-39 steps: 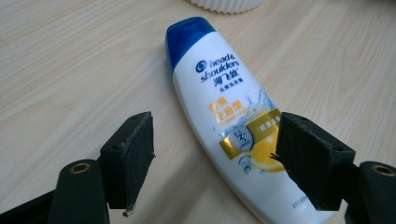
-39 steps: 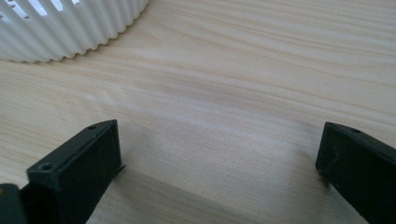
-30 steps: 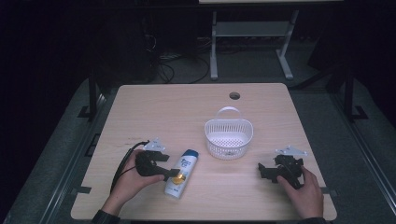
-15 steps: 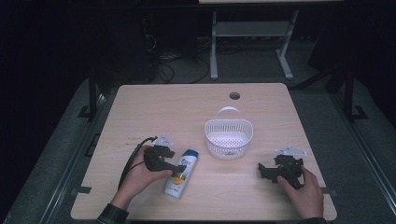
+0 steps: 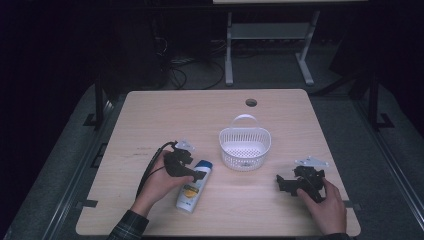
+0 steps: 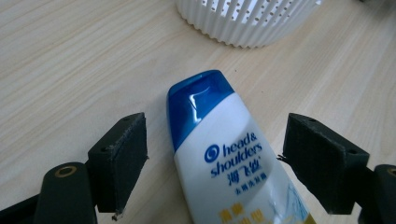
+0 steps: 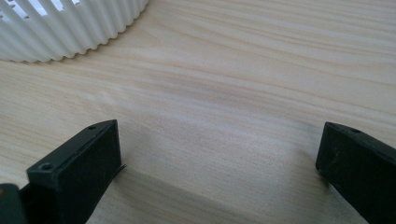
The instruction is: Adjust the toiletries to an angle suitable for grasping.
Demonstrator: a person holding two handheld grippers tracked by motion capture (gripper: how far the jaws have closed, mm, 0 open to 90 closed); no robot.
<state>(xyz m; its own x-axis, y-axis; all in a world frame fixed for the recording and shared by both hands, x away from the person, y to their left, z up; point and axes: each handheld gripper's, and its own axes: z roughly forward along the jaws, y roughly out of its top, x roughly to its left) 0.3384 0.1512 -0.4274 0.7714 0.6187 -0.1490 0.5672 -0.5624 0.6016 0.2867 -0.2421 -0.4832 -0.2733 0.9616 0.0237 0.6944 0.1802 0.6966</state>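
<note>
A white shampoo bottle (image 5: 189, 195) with a blue cap lies flat on the wooden table (image 5: 200, 115), cap toward the white basket (image 5: 245, 145). My left gripper (image 5: 192, 171) is open over the bottle's cap end. In the left gripper view the bottle (image 6: 219, 154) lies between the two spread jaws of the left gripper (image 6: 217, 128), and neither pad touches it. My right gripper (image 5: 283, 182) rests low at the table's right front, open, pointing left. In the right gripper view, bare wood lies between the jaws of the right gripper (image 7: 219, 130).
The slatted basket (image 7: 70, 28) stands empty at mid-table, its handle up at the far side, just beyond the bottle (image 6: 247, 23). A round cable hole (image 5: 251, 102) sits near the table's far edge. A person's hands hold both grippers from the near edge.
My left gripper has moved right and slightly away from the person, coming over the bottle's cap end. The right gripper and the basket have stayed put.
</note>
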